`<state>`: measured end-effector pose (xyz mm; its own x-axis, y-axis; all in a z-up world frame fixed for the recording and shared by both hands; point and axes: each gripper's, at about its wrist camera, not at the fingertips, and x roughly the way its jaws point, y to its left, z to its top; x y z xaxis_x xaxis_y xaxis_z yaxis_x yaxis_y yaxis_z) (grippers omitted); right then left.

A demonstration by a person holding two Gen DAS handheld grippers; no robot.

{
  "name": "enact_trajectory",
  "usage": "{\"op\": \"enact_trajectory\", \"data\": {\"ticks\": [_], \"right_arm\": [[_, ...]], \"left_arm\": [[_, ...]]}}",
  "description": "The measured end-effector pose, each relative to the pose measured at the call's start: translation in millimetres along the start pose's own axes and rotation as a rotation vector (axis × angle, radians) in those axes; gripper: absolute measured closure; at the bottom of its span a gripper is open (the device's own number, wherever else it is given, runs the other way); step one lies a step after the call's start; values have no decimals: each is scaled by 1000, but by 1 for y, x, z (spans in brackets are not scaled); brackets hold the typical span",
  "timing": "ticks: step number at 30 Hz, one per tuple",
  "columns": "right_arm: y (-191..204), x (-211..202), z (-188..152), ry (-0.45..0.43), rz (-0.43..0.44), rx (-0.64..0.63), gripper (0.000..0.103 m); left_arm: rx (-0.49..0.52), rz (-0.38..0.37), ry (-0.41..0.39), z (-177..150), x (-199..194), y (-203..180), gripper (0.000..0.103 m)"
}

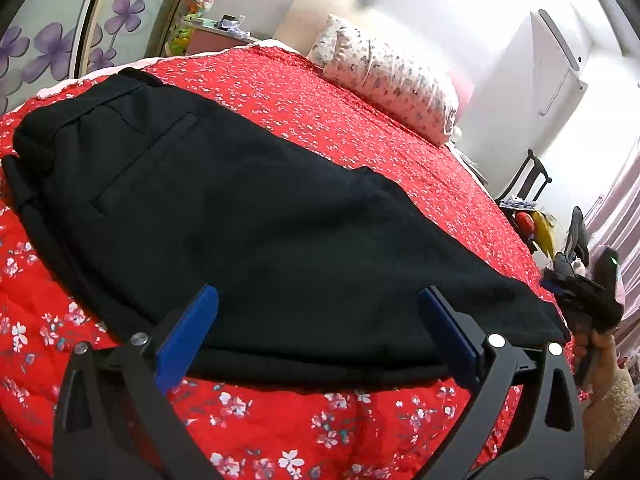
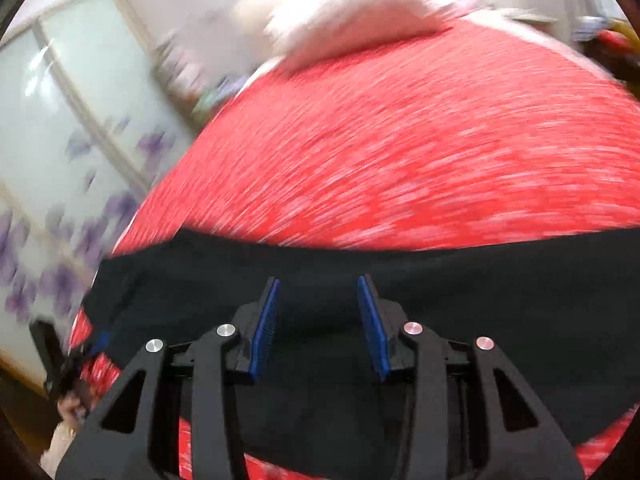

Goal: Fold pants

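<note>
Plainly, from the left wrist view, the black fabric pants (image 1: 248, 216) lie folded lengthwise on the red floral quilted bedspread (image 1: 360, 120), waistband and welt pocket toward the far left, the doubled hem edge nearest the tool. The left gripper (image 1: 316, 336) stands released, its blue-padded jaws spread wide with the near hem lying between and under them, no pad pressing on cloth. Risk noted: if these jaws close as they stand they may catch only the upper layer, and a lift would then peel the fold apart; they could equally pinch the bedspread along with the hem. At the right edge of this view the right gripper (image 1: 580, 292) hangs off the pants' end, in a person's hand (image 1: 600, 344). The right wrist view is heavily smeared by motion; the right gripper (image 2: 318, 320) shows its blue pads parted with nothing between them, released, hovering over the dark cloth (image 2: 480, 300), which crosses the lower frame beneath and beyond the fingers. Risk noted: at such speed a trailing finger could drag the leg askew and wrinkle the fold.
</note>
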<state>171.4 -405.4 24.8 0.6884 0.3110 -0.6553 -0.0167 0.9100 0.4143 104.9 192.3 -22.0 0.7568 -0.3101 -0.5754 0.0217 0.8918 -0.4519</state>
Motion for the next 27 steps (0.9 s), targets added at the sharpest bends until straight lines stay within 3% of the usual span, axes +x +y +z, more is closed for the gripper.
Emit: {"op": "enact_trajectory", "data": {"ticks": [2, 4, 10, 14, 17, 19, 21, 23, 27], "right_arm": [[-33, -13, 4, 0, -30, 80, 61], [-46, -20, 9, 0, 1, 88, 61], [21, 38, 20, 98, 116, -87, 61], [65, 79, 26, 112, -21, -230, 61], [82, 120, 15, 268, -103, -382, 61], [96, 134, -5, 314, -158, -552, 61], [99, 130, -8, 293, -150, -584, 62], [90, 126, -5, 302, -99, -528, 62], [88, 112, -19, 274, -72, -610, 62]], "left_arm": [[0, 0, 0, 0, 0, 0, 2], [2, 3, 1, -1, 0, 0, 2], [12, 20, 5, -3, 3, -3, 2], [12, 21, 6, -3, 3, -3, 2], [12, 21, 6, -3, 3, -3, 2], [12, 20, 6, -3, 3, -3, 2], [11, 20, 5, -3, 4, -6, 2], [12, 21, 6, -3, 4, -5, 2], [12, 21, 6, -3, 4, -5, 2]]}}
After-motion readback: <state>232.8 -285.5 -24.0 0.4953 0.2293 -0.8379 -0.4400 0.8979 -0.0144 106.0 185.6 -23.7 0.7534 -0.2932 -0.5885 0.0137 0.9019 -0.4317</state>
